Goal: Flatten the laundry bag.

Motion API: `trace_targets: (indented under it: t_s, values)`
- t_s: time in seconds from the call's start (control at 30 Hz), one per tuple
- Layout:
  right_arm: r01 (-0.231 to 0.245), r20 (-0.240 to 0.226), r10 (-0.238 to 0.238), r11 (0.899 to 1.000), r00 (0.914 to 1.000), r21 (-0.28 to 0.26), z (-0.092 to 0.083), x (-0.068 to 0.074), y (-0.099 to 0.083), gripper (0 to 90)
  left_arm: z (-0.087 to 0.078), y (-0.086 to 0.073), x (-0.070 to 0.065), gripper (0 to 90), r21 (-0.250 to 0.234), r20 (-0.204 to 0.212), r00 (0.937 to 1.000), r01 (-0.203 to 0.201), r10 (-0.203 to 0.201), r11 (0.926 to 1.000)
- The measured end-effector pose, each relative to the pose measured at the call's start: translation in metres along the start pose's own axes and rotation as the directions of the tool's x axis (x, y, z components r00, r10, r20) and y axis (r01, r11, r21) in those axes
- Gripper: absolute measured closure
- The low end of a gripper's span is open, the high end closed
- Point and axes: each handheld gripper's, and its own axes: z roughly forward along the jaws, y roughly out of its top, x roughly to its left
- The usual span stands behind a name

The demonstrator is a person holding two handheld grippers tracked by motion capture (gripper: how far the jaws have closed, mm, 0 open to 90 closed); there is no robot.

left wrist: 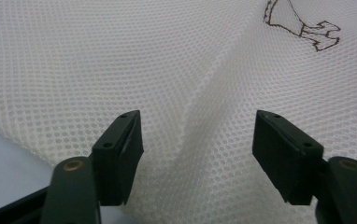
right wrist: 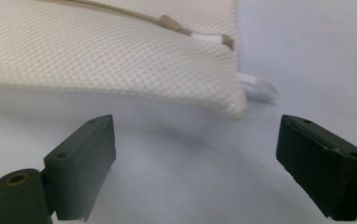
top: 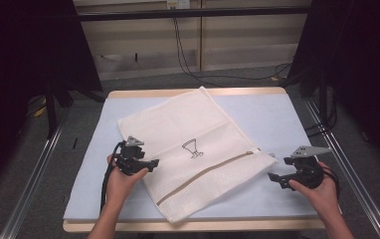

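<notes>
- On the table [top: 277, 112], a white mesh laundry bag [top: 188, 149] lies flat and skewed, one corner toward the far edge, its zipper [top: 205, 172] running across the near half; a small goblet print [top: 192, 148] sits mid-bag.
- Left tongs [top: 154, 163]: open, nothing between the jaws. They rest at the bag's left edge; in the left gripper view a raised fold of mesh [left wrist: 200, 121] runs between the jaws, untouched by the pads.
- Judgement: step in hand looks like spreading or squaring the bag. For a clean left grip, close on that fold near the edge, not on a single loose layer.
- Right tongs [top: 273, 178]: open, empty, just off the bag's right corner [right wrist: 235, 105], near the zipper's end and white pull tab [right wrist: 256, 86].
- Judgement: approach low along the table, slide one jaw under the lifted corner, and avoid pinching the tab.
- Judgement: pull both ends evenly, or the mesh will bunch.
</notes>
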Motion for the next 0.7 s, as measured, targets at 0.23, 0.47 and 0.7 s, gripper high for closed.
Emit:
trace_targets:
  t_s: [0.23,0.47,0.7]
  values:
    - [0.013,-0.04,-0.015,0.999,0.9991,-0.04,-0.004,0.006,0.006,15.3,-0.003,-0.001,-0.001,25.7,-0.02,-0.001,0.9999,0.01,-0.01,0.9997]
    - [-0.018,-0.039,0.013,0.993,0.9992,-0.114,-0.008,0.005,0.015,32.2,-0.003,-0.002,0.002,25.4,0.016,-0.001,1.0,-0.003,0.003,0.9999]
    - [-0.015,-0.04,0.012,0.997,0.9991,-0.075,0.015,0.009,0.023,39.6,-0.001,-0.005,0.003,25.6,0.043,-0.004,0.9999,0.016,-0.016,0.9989]
